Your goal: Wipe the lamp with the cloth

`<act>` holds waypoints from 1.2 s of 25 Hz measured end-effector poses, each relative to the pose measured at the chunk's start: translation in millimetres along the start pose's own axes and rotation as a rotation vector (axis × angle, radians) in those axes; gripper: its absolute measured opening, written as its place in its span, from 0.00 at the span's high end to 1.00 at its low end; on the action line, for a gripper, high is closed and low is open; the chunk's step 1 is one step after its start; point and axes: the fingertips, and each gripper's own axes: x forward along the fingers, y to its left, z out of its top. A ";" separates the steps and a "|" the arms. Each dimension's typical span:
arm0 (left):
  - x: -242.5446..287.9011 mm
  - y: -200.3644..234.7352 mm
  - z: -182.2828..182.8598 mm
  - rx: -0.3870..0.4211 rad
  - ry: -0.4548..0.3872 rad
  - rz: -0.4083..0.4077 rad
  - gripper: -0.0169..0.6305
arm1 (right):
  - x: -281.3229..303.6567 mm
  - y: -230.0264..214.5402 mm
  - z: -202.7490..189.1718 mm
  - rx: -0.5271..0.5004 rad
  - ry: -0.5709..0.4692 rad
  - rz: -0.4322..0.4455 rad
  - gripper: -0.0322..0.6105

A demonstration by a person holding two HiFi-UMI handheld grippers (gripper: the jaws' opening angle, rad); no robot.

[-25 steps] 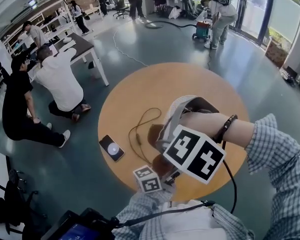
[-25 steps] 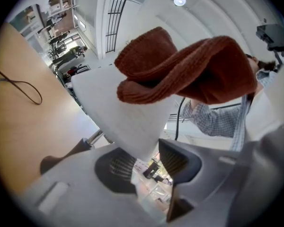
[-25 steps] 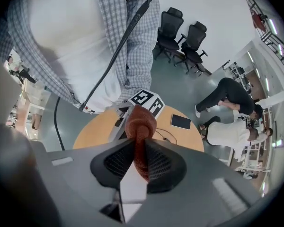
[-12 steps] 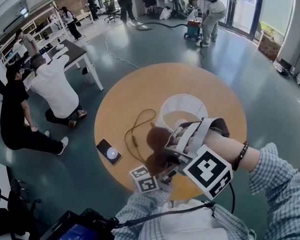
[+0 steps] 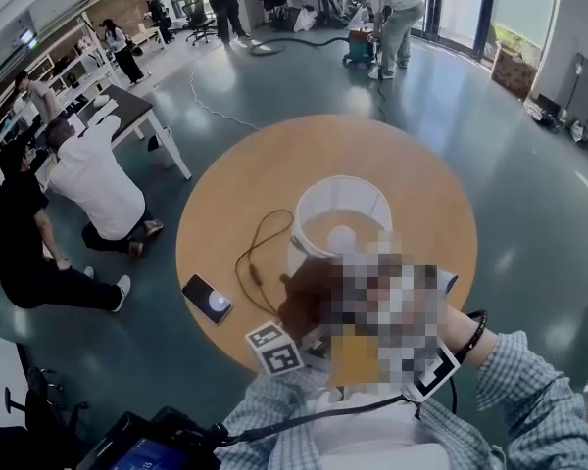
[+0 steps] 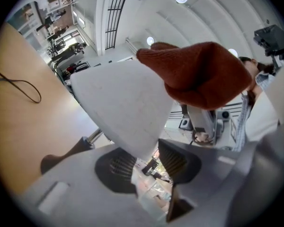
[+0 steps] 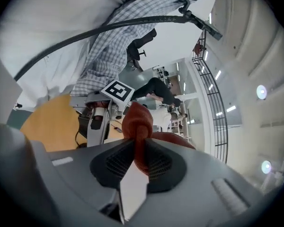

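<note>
- Round wooden table (image 5: 225, 184) in a large open hall with a grey floor; several people are busy well behind it
- On the table stand the lamp (image 5: 343, 218), near the middle, its black cord (image 5: 258, 253) looping away to one side, and a phone (image 5: 208, 299) near the table's edge
- Left gripper (image 6: 147, 161): jaws half spread with the lower edge of the white shade (image 6: 123, 103) between the pads; they look to be pinching it to steady the lamp, though the contact on one pad is hard to make out
- Right gripper (image 7: 137, 157): jaws pressed together on a fold of the rust-red knitted cloth (image 7: 138, 126)
- In the left gripper view the cloth bulges against the shade's far rim, touching it
- Progress, as a judgement: wiping is under way on the shade; how much of it has been covered cannot be read, since the shade looks evenly white
- Left to do, probably: the rest of the shade's wall, then the metal stem (image 6: 93, 137) and the base below
</note>
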 end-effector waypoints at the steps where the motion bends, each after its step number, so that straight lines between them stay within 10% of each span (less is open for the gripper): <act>1: 0.0 -0.3 -0.2 -0.001 -0.001 -0.002 0.75 | -2.0 3.0 -3.8 0.017 0.015 -0.024 0.84; 30: -10.4 -12.0 -4.4 -0.016 0.007 -0.012 0.77 | -74.7 76.1 -129.7 0.949 0.300 -0.253 0.85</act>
